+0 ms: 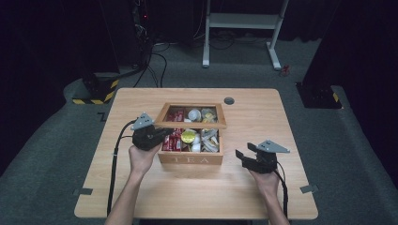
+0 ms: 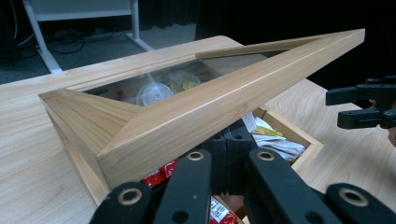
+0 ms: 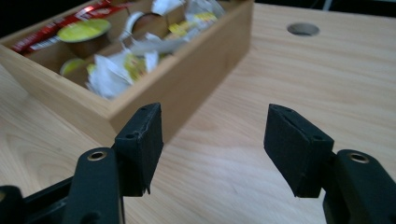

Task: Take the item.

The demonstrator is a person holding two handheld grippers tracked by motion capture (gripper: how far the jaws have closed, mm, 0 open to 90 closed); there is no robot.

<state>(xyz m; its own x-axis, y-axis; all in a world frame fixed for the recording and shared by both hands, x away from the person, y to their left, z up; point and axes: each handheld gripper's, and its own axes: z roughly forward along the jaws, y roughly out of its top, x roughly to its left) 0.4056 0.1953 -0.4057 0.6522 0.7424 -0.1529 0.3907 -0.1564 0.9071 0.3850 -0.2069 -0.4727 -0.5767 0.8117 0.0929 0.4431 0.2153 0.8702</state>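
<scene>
A wooden box marked TEA [image 1: 190, 159] stands mid-table, its glass-windowed lid [image 1: 190, 125] tilted up at the front. My left gripper [image 1: 164, 133] is at the lid's front left corner. In the left gripper view the lid's front rail [image 2: 210, 112] lies across my left gripper [image 2: 231, 140], whose jaws are pressed together under it, tips hidden. Inside are red sachets [image 1: 172, 139], a yellow-topped capsule [image 1: 188, 136] and white tea bags [image 1: 209, 140]. My right gripper [image 1: 244, 156] [image 3: 215, 135] hovers open, right of the box [image 3: 187, 88], holding nothing.
A round cable hole [image 1: 229, 101] sits in the table behind the box. Bare tabletop [image 1: 253, 187] lies in front of and to both sides of the box. A white desk frame [image 1: 244, 21] stands on the floor beyond the table.
</scene>
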